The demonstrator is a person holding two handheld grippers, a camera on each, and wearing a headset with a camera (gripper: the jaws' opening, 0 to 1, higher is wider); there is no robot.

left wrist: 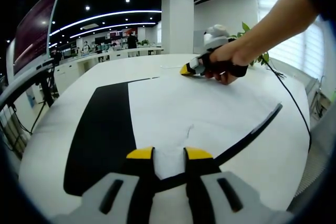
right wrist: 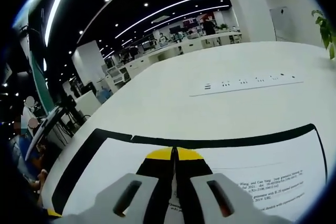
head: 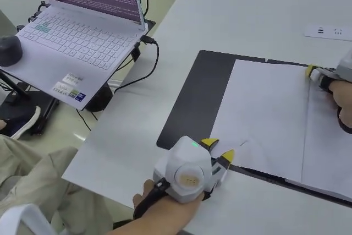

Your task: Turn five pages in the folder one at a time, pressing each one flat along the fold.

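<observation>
1. Left tongs (left wrist: 169, 154): jaws narrowly parted, yellow tips not meeting. They are set at the near corner of the turned page (head: 264, 114), where the sheet shows a small wrinkle (left wrist: 188, 129). Paper lies in the gap; whether it is nipped cannot be determined.
2. Right tongs (right wrist: 174, 154): jaws closed tip to tip, holding nothing, bearing on the paper at the far end of the fold (head: 306, 130).
3. Location: the folder (head: 214, 59) lies open and flat on the white bench (head: 247, 15), to the right of a laptop (head: 82, 31), with a power strip (head: 330, 31) beyond it. The turned page rests on the black left cover (head: 187, 114), leaving a black band bare along the outer side.
4. Handling, judged: single sheets, very light and limp, easily creased or torn at the binding. The proper hold is a pinch at a free corner or outer edge, away from the fold, with light closing pressure only. The cover looks stiff and should lie steady under its own weight, though the smooth bench could let it slide under a sideways pull.
5. Pressing, judged: closed tips drawn along the fold suit the flattening, with the other tongs holding the sheet down against lifting.
6. Orientation: the fold runs from the person's side towards the far edge of the bench, slightly skewed. The open folder's long axis lies across that, left to right. Pages appear to turn right to left. Printed text shows on the right-hand sheet (right wrist: 268, 182) in the right gripper view.
</observation>
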